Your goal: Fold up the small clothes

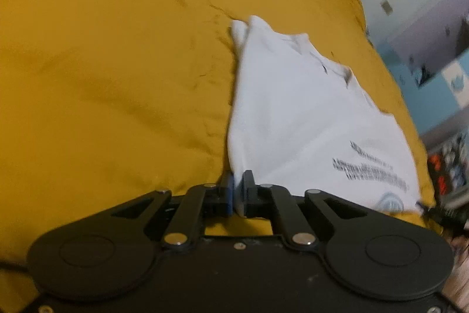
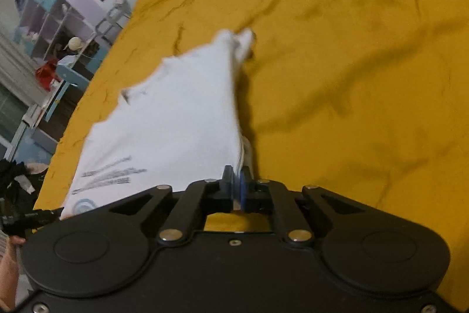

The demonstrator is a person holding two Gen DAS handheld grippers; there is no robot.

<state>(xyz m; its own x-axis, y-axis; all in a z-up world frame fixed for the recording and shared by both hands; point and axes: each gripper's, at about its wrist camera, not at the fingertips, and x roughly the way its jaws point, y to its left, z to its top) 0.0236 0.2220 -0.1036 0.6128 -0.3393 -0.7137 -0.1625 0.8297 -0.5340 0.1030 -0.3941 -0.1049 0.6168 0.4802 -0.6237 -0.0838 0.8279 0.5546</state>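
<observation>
Jaws on both sides are pinched down tight on fabric, so each one is holding a near corner of the white t-shirt (image 1: 307, 119): the left gripper (image 1: 238, 192) has the corner on its side, the right gripper (image 2: 237, 189) has the other, and you can see a little stack of layers squeezed between its fingers, which makes me think the shirt is already doubled over at least once. From there the cloth stretches away from the jaws, lifted at the near edge and draping down so the far end with the sleeve bits rests on the mustard yellow bedspread (image 1: 102, 63). Printed text sits near the held edge. Handling-wise I'd guess it's super light and floppy with zero stiffness, so it sags wherever it isn't held and needs both corners kept taut. Corners or the hem edge look like the sane grab spots, since a mid-panel pinch would probably just bunch it, and thin cotton can slip out of a shallow grip
</observation>
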